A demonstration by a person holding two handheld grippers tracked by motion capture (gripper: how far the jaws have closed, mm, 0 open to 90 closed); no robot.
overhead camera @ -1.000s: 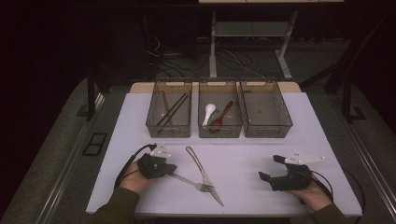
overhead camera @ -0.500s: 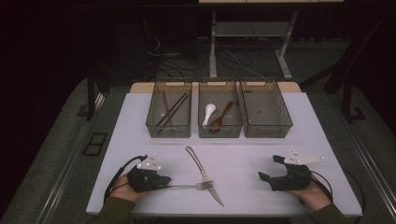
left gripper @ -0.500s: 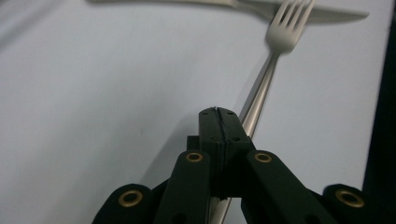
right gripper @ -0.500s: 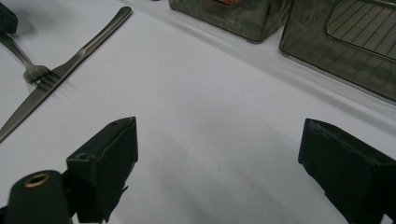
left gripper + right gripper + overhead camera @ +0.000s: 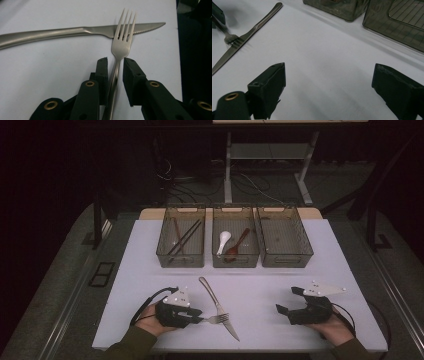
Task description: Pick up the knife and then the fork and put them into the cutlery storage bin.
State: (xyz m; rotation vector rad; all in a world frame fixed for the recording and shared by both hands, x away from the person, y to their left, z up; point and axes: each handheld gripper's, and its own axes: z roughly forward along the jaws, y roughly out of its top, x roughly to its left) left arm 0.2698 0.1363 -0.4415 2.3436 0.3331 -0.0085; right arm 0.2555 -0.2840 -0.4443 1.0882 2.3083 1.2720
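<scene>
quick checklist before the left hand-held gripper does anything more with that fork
1. Fork handle between the left hand-held gripper jaws: ok.
2. Pads pressing on the handle: not ok; the jaws have just been opening and a gap shows on the right side.
3. Fork free of the knife: not ok, its tines lie across the blade.
4. Right hand-held gripper out of the way: ok, open over bare table.
5. Right-hand bin free for cutlery: ok.

Glossy metal fork [image 5: 121, 41], matt white table [image 5: 50, 62]
</scene>
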